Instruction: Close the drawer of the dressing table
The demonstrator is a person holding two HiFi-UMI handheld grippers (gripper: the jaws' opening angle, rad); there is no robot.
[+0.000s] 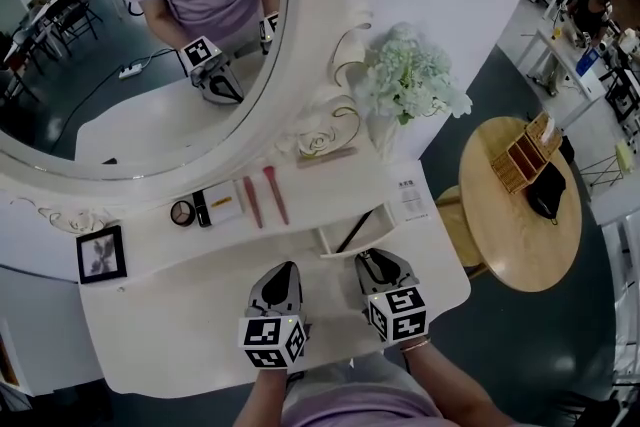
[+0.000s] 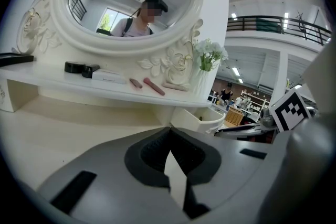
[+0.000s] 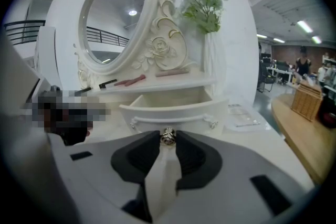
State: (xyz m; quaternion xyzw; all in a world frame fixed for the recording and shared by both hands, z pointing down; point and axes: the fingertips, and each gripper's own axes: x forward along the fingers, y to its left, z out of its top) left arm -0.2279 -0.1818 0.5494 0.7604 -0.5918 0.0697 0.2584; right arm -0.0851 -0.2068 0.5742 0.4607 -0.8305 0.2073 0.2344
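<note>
The drawer [image 3: 173, 108] looks light and rigid. Fingers of the right gripper [image 3: 168, 136] pinch its small, likely slippery knob [image 3: 168, 137]. Fingers of the left gripper [image 2: 169, 132] sit closed, empty.

Grippers: two are showing, the left gripper [image 1: 285, 267] and the right gripper [image 1: 368, 260].
Drawer [image 3: 173, 107]: one is showing.
Knob [image 3: 168, 136]: one is sitting on the drawer front.
Mirror [image 1: 130, 65]: one is standing.
Pink sticks [image 1: 251, 202]: two are lying side by side.
Picture frame [image 1: 101, 254]: one is lying.
Flower bunch [image 1: 410, 75]: one is standing.
Round table [image 1: 510, 235]: one is standing.
</note>
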